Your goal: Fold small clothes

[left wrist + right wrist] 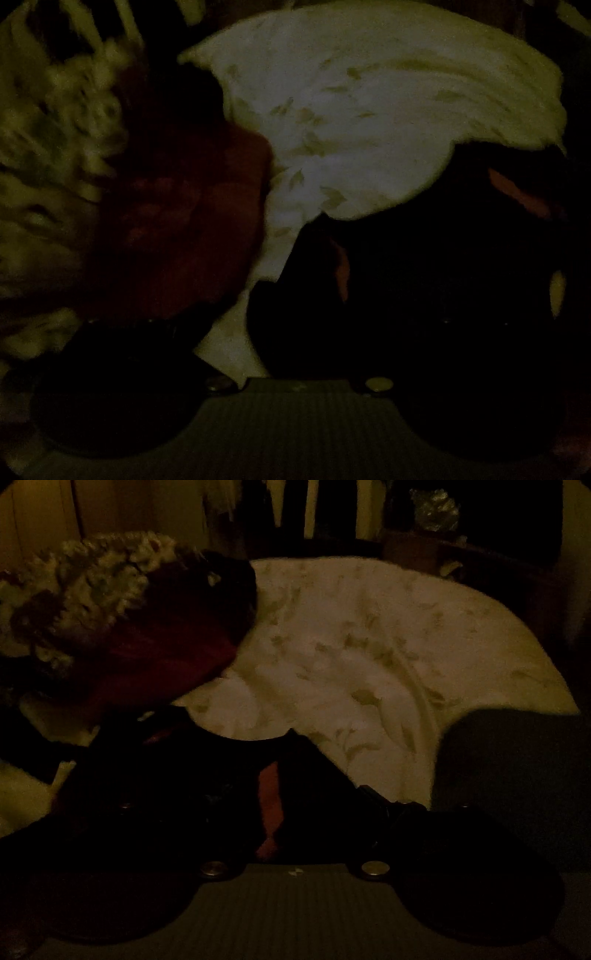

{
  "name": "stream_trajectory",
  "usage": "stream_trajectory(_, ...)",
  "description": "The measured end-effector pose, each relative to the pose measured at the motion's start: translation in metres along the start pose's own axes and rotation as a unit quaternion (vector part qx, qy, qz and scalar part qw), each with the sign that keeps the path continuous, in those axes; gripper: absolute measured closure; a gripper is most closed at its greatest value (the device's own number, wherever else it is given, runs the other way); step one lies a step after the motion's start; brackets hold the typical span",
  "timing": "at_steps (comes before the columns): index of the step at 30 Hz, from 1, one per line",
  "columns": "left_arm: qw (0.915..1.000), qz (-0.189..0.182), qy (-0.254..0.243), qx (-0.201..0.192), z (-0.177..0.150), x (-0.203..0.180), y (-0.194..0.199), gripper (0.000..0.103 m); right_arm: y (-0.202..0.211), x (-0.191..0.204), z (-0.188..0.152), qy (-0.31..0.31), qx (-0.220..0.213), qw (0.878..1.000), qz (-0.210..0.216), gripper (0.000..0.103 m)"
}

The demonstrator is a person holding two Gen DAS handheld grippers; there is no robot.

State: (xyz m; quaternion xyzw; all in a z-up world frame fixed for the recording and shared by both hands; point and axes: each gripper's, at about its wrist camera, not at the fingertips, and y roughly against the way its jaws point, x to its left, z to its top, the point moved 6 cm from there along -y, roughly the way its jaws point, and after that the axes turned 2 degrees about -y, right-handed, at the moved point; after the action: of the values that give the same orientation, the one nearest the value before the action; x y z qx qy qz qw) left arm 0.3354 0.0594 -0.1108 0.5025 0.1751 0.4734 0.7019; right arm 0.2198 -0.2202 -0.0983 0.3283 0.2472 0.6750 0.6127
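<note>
Very dim. Dark garment with orange trim (pixel 271 801) lies nearest, draped across the right gripper (pixel 295 812), on the pale floral sheet (pixel 369 657). Finger state unreadable on either gripper; left gripper (pixel 295 332) equally obscured. Beyond the garment: red cloth (pixel 159 657). Judgement: mid-fold; next, find an edge.

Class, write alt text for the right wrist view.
Very dim fisheye view: a dark garment with an orange stripe lies in front of the gripper on a pale floral sheet. A dark red cloth and a fluffy cream item sit at the left.
</note>
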Motion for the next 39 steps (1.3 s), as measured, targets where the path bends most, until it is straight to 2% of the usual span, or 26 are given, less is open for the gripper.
stream_trajectory(3,0.9993,-0.025,0.024,0.009,0.017,0.018,-0.039,0.0,-0.038,-0.007,0.007,-0.01,0.05,0.999,0.004,0.0)
stream_trajectory(6,0.9995,-0.025,0.019,0.011,0.026,0.023,-0.065,0.0,-0.067,-0.004,0.016,0.025,0.076,0.997,-0.016,0.0)
stream_trajectory(10,0.999,-0.012,-0.04,0.014,0.034,0.012,-0.093,0.0,-0.096,-0.008,0.027,0.051,0.093,0.994,-0.015,0.0)
stream_trajectory(13,0.9978,-0.029,-0.059,0.007,0.037,0.001,-0.107,0.0,-0.113,-0.01,0.026,0.059,0.11,0.992,-0.006,0.0)
stream_trajectory(14,0.9972,-0.028,-0.069,0.005,0.035,-0.002,-0.109,0.0,-0.116,-0.011,0.026,0.056,0.112,0.992,-0.001,0.004)
stream_trajectory(15,0.9965,-0.023,-0.08,0.003,0.032,-0.006,-0.111,0.001,-0.117,-0.011,0.025,0.053,0.112,0.992,0.005,0.009)
stream_trajectory(16,0.996,-0.023,-0.086,0.0,0.03,-0.009,-0.112,0.011,-0.118,-0.011,0.024,0.051,0.113,0.992,0.009,0.023)
stream_trajectory(17,0.9956,-0.041,-0.084,0.001,0.028,-0.012,-0.111,0.021,-0.118,-0.011,0.022,0.048,0.115,0.992,0.014,0.042)
stream_trajectory(18,0.9953,-0.063,-0.073,0.007,0.026,-0.013,-0.109,0.041,-0.118,-0.009,0.022,0.047,0.116,0.992,0.021,0.054)
stream_trajectory(19,0.995,-0.079,-0.06,0.012,0.024,-0.014,-0.106,0.05,-0.117,-0.006,0.021,0.049,0.117,0.991,0.032,0.074)
stream_trajectory(20,0.9954,-0.079,-0.053,0.013,0.023,-0.013,-0.103,0.053,-0.115,-0.003,0.021,0.052,0.118,0.991,0.04,0.086)
stream_trajectory(25,0.9943,-0.058,-0.088,0.017,0.02,-0.024,-0.088,0.083,-0.106,0.004,0.019,0.062,0.105,0.992,0.038,0.092)
stream_trajectory(32,0.9921,-0.015,-0.125,0.002,0.013,-0.03,-0.049,0.091,-0.078,0.014,0.017,0.046,0.072,0.995,0.056,0.093)
stream_trajectory(39,0.9897,-0.013,-0.14,-0.027,-0.014,-0.04,0.028,0.092,-0.014,0.031,0.002,0.037,0.046,0.991,0.118,0.093)
